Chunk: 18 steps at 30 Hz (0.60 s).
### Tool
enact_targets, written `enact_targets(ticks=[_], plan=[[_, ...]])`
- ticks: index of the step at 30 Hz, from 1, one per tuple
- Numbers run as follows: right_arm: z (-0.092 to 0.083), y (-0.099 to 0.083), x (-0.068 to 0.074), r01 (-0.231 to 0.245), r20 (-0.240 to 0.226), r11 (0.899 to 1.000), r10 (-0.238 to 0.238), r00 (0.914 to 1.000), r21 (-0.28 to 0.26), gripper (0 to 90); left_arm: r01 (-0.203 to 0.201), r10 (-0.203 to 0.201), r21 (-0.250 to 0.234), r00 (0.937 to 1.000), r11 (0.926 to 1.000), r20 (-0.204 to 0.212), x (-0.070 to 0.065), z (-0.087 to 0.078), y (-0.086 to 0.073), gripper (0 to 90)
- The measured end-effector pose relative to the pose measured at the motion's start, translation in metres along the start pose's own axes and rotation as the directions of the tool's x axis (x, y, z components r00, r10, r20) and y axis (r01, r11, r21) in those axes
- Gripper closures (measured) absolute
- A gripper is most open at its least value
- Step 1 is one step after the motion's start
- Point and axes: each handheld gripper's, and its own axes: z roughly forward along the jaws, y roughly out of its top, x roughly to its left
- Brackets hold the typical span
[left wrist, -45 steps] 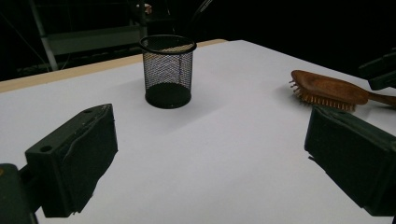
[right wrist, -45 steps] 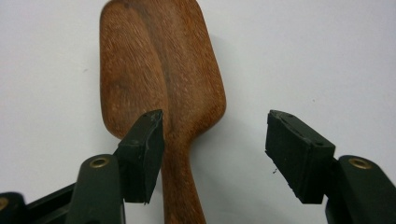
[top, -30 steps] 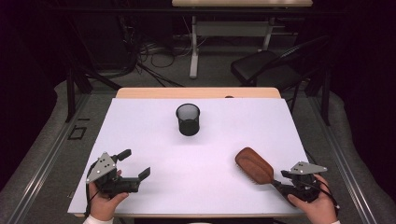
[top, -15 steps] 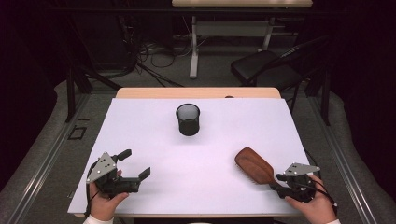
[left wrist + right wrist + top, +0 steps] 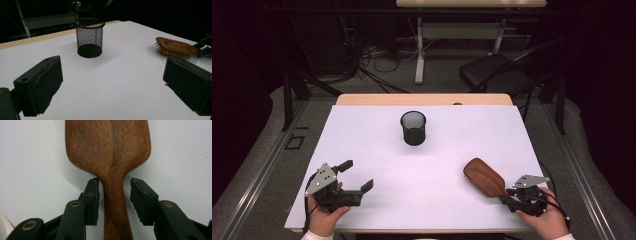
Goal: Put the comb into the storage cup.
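Observation:
A brown wooden hairbrush [image 5: 484, 177] lies bristles down at the front right of the white table [image 5: 362, 130], its handle pointing to the front right. My right gripper [image 5: 508, 195] straddles that handle. In the right gripper view the brush [image 5: 107, 145] runs up between the jaws of the right gripper [image 5: 114, 195], which is open: one pad is against the handle and a narrow gap shows at the other. My left gripper [image 5: 357, 175] rests at the front left, open wide and holding nothing. A black mesh cup [image 5: 413, 128] stands upright at the table's middle back.
In the left gripper view, the mesh cup [image 5: 89, 37] stands ahead between the jaws of the left gripper [image 5: 112, 85], with the hairbrush [image 5: 175, 46] to the right. A black chair [image 5: 492, 75] and cables are on the floor beyond the table.
My right gripper has edged slightly left toward the brush handle. The brush, the cup and the left gripper have not moved.

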Motion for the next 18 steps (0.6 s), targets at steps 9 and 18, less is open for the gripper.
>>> enact_targets(ticks=[9,18], plan=[[0.0049,0.0014,-0.0006,0.003,-0.007,1.000,-0.003,1.0000,0.015,61.9,0.005,-0.005,0.003,1.0000,1.0000,-0.001,-0.0002,0.0009,-0.0003,2.6],[0.0075,0.0037,-0.0009,-0.004,-0.008,1.000,0.005,1.0000,0.026,63.7,0.005,-0.005,0.004,1.0000,1.0000,-0.001,0.0002,0.0010,-0.0005,2.6]])
